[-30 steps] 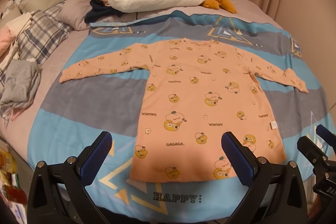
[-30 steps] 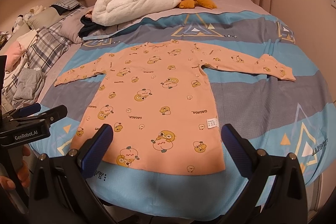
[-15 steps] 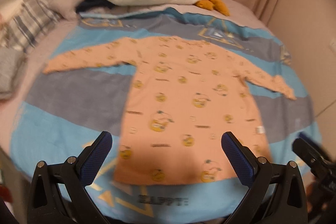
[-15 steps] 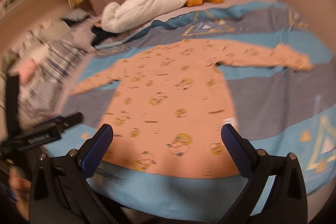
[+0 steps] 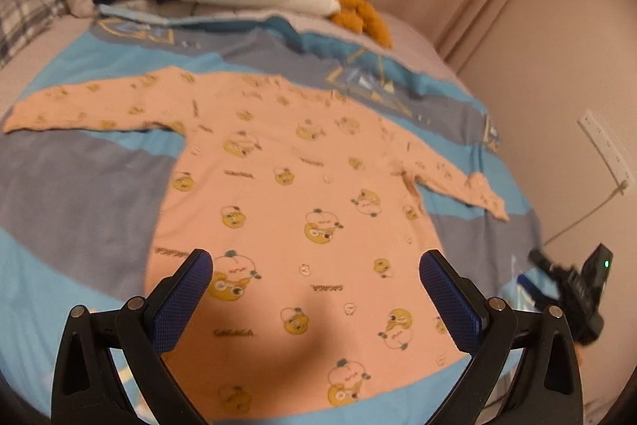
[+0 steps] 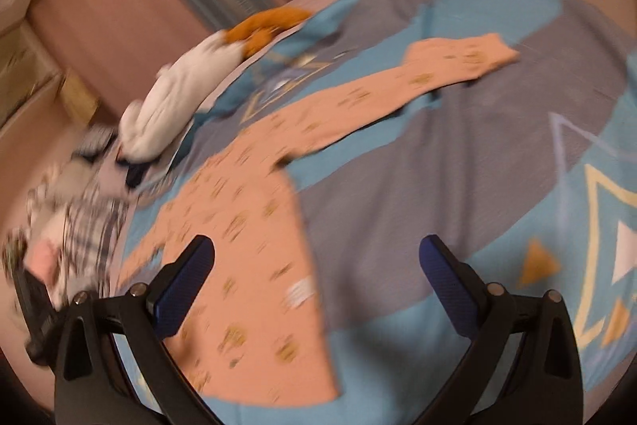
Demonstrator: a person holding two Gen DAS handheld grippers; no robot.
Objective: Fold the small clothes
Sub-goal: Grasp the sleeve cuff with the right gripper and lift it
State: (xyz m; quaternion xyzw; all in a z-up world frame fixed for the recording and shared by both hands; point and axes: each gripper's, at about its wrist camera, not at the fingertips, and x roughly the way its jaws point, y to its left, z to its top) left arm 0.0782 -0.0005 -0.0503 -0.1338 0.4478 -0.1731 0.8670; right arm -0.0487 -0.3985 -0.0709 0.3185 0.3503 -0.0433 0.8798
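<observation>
peach shirt (image 5: 286,226) flat, hem nearest, sleeves spread sideways

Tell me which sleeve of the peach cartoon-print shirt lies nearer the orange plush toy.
The sleeve on the right in the left wrist view, ending near the wall; the orange plush toy sits above it, while the other sleeve stretches towards the plaid bedding.

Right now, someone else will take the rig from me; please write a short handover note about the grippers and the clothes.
Left gripper: open, holds nothing, above the lower part of the orange shirt.
Right gripper: open, holds nothing, over the shirt's right edge; this view is blurred.
The shirt lies flat on the blue and grey blanket, both sleeves spread out.
Done: shirt laid out. Left: all folds; none is made yet.
</observation>
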